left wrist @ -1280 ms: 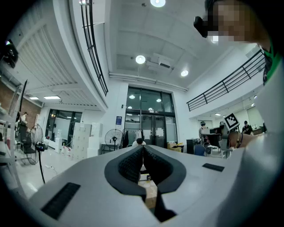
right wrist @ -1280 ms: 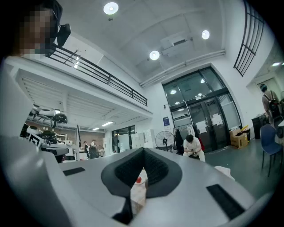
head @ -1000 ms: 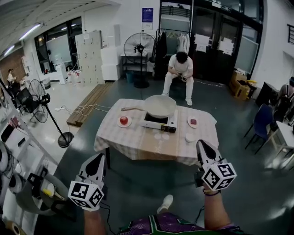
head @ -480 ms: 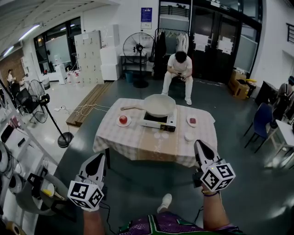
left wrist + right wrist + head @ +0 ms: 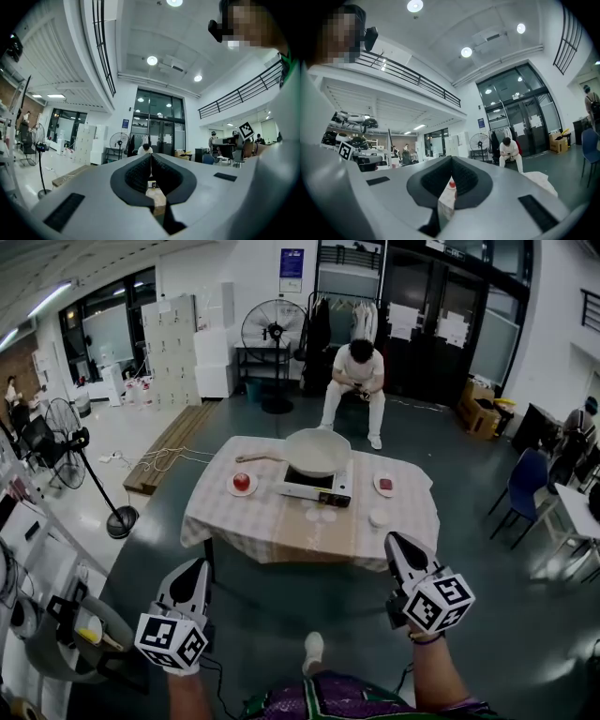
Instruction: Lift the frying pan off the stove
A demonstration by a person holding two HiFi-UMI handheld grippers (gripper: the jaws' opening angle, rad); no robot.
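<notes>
1. Table: covered with a checked cloth, standing in the middle of an open hall floor.
2. Seated person: on the far side of the table, bent forward, dressed in white.
3. Pedestal fan: against the far wall, left of the seated person.
4. Frying pan: pale, round, resting on the stove. Its handle points to the head view's left. The stove is a flat portable unit near the table's far middle.
5. Left gripper: low in the head view, on the near side and well apart from the table. In the left gripper view its jaws are pressed together at the tips with nothing gripped.
6. Right gripper: also on the near side, short of the table edge. Its own view shows the jaws closed tip to tip, empty.
7. Plate: left of the stove, carrying 1 red round item.
8. Small dish: right of the stove, holding 1 dark piece.
9. White bowl: near the table's front right.
</notes>
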